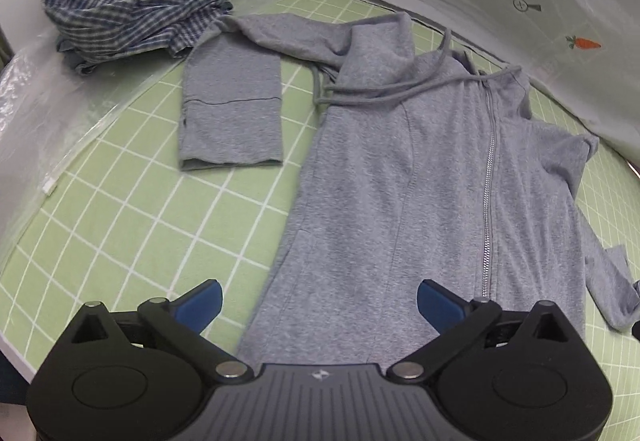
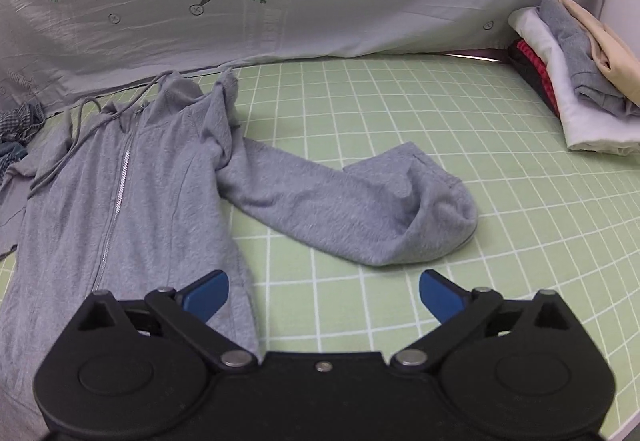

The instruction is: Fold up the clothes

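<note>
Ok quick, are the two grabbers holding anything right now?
Left gripper: open, holding nothing, hovering over the gray zip hoodie.
Right gripper: open, holding nothing, near the hoodie's right sleeve.

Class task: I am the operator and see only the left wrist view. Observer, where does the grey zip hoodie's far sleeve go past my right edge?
Observer: That grey sleeve lies spread out flat on the green grid mat, with its cuff end folded back on itself.
Operator: Anything further right?
Observer: A stack of folded clothes sits at the mat's far right edge: white, grey and beige pieces over something red and black.
Operator: Is the right claw holding anything?
Observer: No. The right claw is open and empty, hovering over the hoodie's hem edge and bare mat.
</note>
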`<state>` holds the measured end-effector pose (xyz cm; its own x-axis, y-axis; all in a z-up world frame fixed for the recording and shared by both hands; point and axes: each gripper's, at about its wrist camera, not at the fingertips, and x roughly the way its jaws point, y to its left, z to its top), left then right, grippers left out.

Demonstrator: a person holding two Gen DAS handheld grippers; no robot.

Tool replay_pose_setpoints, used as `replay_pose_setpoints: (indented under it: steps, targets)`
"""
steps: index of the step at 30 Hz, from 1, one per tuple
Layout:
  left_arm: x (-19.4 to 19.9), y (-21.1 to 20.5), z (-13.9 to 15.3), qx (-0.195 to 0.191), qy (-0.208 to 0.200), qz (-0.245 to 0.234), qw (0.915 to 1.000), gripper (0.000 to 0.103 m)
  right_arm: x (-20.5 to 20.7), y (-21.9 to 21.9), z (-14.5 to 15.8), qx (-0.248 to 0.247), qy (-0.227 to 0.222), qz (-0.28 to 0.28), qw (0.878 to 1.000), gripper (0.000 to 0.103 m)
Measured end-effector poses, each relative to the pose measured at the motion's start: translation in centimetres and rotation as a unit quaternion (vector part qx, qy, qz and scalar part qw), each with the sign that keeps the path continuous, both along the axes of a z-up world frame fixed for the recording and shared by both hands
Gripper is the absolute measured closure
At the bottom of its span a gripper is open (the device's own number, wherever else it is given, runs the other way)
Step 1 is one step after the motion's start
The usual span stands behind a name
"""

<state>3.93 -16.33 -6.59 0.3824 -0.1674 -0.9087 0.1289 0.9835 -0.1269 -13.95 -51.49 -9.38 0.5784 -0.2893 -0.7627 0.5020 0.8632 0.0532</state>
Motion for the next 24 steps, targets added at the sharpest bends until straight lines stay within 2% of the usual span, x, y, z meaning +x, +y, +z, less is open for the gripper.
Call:
replay_pose_setpoints:
  steps: [5,10,14,17,21,24]
  targets:
    - [2.2,-3.9,-1.9,0.016,0.016,-0.026,0.9994,0.001,0.9,-3.7,0.3,-0.021,-0.007,-0.034,0.999,0.000]
    - [5.2,-7.3,-4.2,0.035,0.033,-0.047,0.9977,0.001,2.3,-9.6,-0.2,0.003,-0.027,-0.082,0.996,0.000]
    - [6.1,-8.4,-5.2,0.048,0.045,-0.050,0.9966,0.001,4.1,-14.3,-1.5,0.022,-0.012,-0.110,0.994,0.000]
    - [6.2,-8.8,-5.5,0.055,0.047,-0.049,0.9961,0.000,5.2,-16.4,-2.9,0.034,0.009,-0.111,0.993,0.002]
    - [6.3,-9.2,-5.8,0.065,0.051,-0.047,0.9954,0.000,6.1,-17.5,-4.7,0.045,0.031,-0.097,0.994,0.022]
    - [6.4,-9.5,-6.0,0.073,0.054,-0.046,0.9948,0.000,6.4,-17.7,-5.0,0.046,0.033,-0.081,0.995,0.027]
